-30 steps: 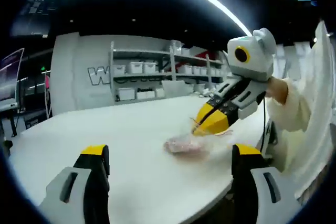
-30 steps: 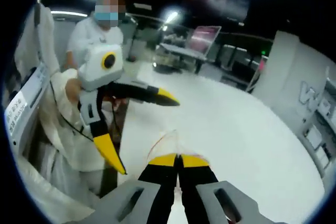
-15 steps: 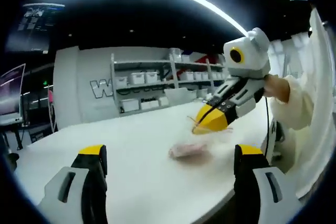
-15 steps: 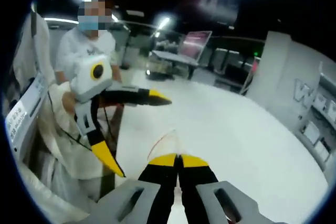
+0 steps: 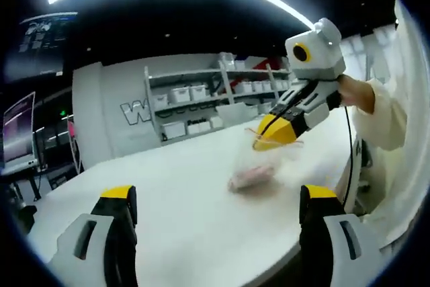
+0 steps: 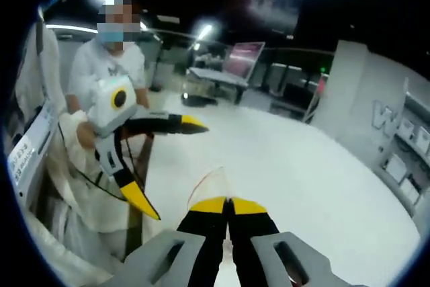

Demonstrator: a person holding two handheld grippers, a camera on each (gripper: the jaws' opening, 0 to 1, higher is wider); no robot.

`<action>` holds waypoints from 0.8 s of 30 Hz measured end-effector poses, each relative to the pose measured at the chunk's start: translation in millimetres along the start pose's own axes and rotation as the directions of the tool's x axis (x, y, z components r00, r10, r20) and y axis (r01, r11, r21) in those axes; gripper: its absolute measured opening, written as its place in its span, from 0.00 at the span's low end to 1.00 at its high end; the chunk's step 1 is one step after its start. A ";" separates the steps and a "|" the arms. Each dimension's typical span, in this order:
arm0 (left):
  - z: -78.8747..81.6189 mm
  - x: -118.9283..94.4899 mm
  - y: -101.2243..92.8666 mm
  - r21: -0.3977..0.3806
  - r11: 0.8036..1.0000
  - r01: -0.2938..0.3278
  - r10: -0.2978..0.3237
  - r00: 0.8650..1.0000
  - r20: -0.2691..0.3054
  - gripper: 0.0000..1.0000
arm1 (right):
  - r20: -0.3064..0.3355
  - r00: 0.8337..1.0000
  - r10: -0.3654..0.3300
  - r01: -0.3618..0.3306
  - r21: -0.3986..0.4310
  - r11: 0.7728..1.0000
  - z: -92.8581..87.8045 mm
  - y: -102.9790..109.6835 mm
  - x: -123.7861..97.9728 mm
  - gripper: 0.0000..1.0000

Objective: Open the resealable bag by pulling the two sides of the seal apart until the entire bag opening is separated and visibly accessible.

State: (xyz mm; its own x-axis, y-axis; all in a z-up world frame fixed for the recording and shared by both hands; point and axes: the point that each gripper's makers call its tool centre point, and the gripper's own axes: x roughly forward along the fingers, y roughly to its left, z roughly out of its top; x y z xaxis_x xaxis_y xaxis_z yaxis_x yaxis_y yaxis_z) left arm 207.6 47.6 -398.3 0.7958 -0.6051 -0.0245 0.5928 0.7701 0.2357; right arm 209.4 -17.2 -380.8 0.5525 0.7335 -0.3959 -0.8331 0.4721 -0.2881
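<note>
Grip comes first: the right tool (image 6: pixel 228 201), jaws pressed together on one lip of the resealable bag (image 5: pixel 259 166), should hold firm while the left tool (image 5: pixel 218 199), jaws spread wide and empty, comes in to pinch the opposite lip. Clear, blurred plastic, the bag hangs just above the white bench (image 5: pixel 181 186), pinkish contents seemingly sagging onto it.

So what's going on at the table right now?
A person works a gripper in each hand over a white table. The right gripper is shut on the top edge of a clear resealable bag, holding it up. The left gripper hangs open beside it, not yet on the bag.
</note>
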 end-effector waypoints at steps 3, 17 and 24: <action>-3.8 0.0 0.4 0.000 1.000 0.002 -0.002 1.000 -0.010 1.00 | -0.002 1.000 -0.004 0.004 -0.002 1.000 0.5 -1.4 0.2 0.00; -6.5 -1.9 5.5 -0.046 0.999 0.000 0.001 1.000 0.008 1.00 | 0.006 1.000 -0.026 0.026 -0.016 1.000 6.5 -8.7 1.0 0.00; -7.7 -1.1 4.4 -0.056 0.998 -0.001 0.002 1.000 0.010 1.00 | 0.039 0.997 -0.066 0.067 -0.031 0.997 16.6 -18.9 -7.0 0.00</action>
State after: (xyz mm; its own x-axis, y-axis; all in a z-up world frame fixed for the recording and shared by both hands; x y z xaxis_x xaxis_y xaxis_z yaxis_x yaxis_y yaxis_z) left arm 210.3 53.2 -404.8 0.7956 -0.6056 -0.0141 0.5977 0.7811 0.1808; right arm 220.9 -23.2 -358.1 0.6050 0.7193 -0.3415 -0.7929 0.5048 -0.3413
